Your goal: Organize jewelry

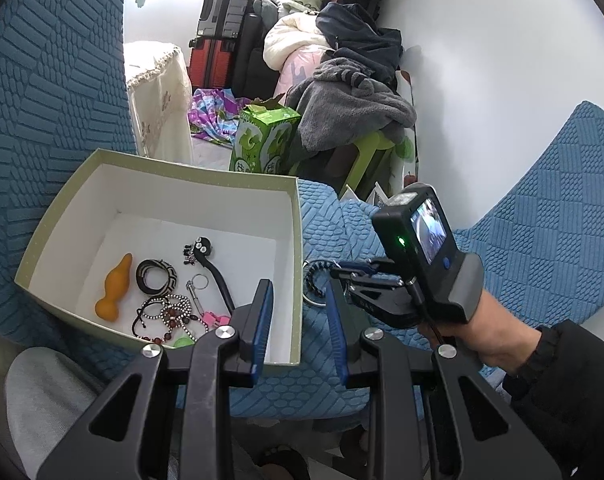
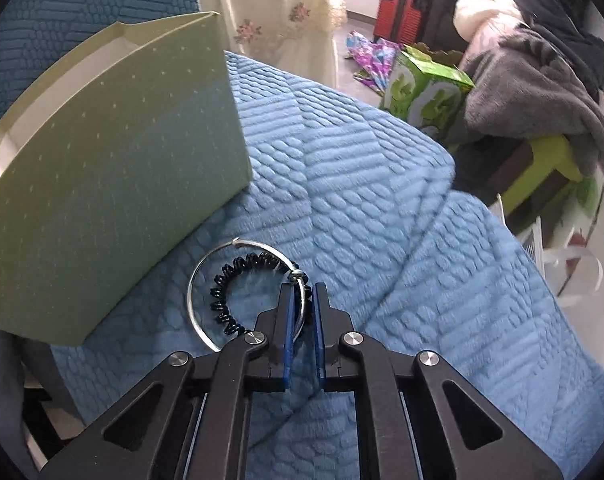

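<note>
The supporting surface was a sofa seat (image 2: 362,168) fitted with a blue textured cover, embossed in panels of oval and ribbed patterns. A pale green open-top box (image 1: 101,172) with a white interior rested directly on the cover, towards the left side of the seat, its near wall shown as a dotted green panel in the right wrist view. Just beside the box's right wall, a thin silver bangle (image 2: 193,280) and a black coiled hair tie (image 2: 221,292) lay on the fabric, the coil sitting inside the bangle's loop. The cover's fabric showed a crease running away to the right of these items.
</note>
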The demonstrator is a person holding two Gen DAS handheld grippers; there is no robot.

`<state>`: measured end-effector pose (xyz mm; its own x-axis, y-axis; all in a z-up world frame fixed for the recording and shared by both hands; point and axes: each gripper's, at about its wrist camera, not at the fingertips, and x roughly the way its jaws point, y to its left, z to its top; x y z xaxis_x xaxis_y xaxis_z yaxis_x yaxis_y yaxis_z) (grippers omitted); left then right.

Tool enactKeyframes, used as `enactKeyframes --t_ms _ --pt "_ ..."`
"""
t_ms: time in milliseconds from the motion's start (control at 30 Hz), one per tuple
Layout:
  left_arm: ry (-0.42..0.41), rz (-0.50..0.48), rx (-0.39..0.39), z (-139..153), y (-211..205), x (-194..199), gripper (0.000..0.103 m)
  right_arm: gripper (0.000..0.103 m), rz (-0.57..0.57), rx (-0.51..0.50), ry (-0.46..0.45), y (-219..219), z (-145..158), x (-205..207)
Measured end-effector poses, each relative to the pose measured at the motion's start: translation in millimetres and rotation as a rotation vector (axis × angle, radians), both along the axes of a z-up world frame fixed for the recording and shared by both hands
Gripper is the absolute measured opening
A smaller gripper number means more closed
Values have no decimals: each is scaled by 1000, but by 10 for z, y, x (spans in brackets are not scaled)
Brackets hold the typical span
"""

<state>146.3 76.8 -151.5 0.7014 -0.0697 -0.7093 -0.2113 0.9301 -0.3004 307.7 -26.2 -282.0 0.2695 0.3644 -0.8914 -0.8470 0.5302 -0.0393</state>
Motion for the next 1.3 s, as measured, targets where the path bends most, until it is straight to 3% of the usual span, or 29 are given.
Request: enactKeyframes --t_ms 400,733,933,1033,1167,1300 --pt "-16 -65 -17 35 -209 44 28 6 -163 35 35 -764 252 -176" --pt "32 -186 -50 -128 -649 150 28 7 -300 55 104 -1273 144 -361" --pt "118 -254 -105 -459 -887 316 28 8 -352 77 149 -1417 96 -425" --pt "147 -277 -116 -606 -965 418 28 18 -392 90 189 -1543 -9 -474" --pt "178 -303 -125 -797 -1079 584 27 23 -398 126 148 -1618 127 -499" --pt "202 -331 -127 -964 -1208 746 24 23 -441 150 166 -1783 83 -494"
